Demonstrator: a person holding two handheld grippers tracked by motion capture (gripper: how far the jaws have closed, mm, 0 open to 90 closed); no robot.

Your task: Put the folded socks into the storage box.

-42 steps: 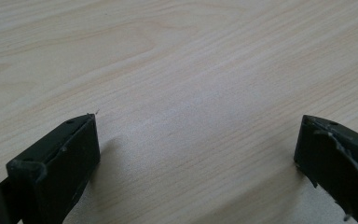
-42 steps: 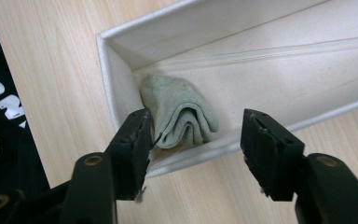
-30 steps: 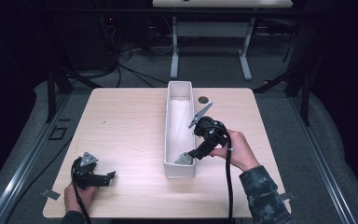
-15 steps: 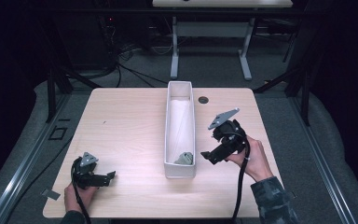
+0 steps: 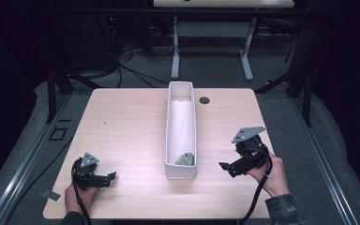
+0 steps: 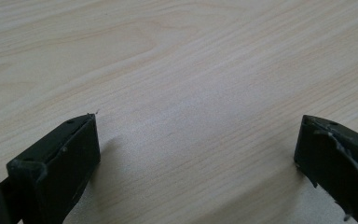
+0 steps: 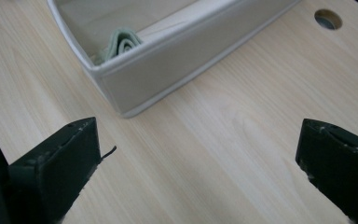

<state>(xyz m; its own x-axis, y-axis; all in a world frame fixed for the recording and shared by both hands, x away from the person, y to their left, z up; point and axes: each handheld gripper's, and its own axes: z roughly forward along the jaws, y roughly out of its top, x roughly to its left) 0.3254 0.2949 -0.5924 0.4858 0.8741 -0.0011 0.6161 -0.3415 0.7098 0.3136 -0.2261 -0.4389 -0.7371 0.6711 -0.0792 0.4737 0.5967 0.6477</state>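
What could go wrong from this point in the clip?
The folded grey-green cloth lies loose at the near end of the narrow white bin, so it may unfold or slump. The right gripper, jaws open and empty, sits close to the bin's wall; a careless move could nudge the light bin across the table.

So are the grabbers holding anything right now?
No. Both the left gripper and the right gripper are open with bare table between their jaws. The green cloth lies in the bin.
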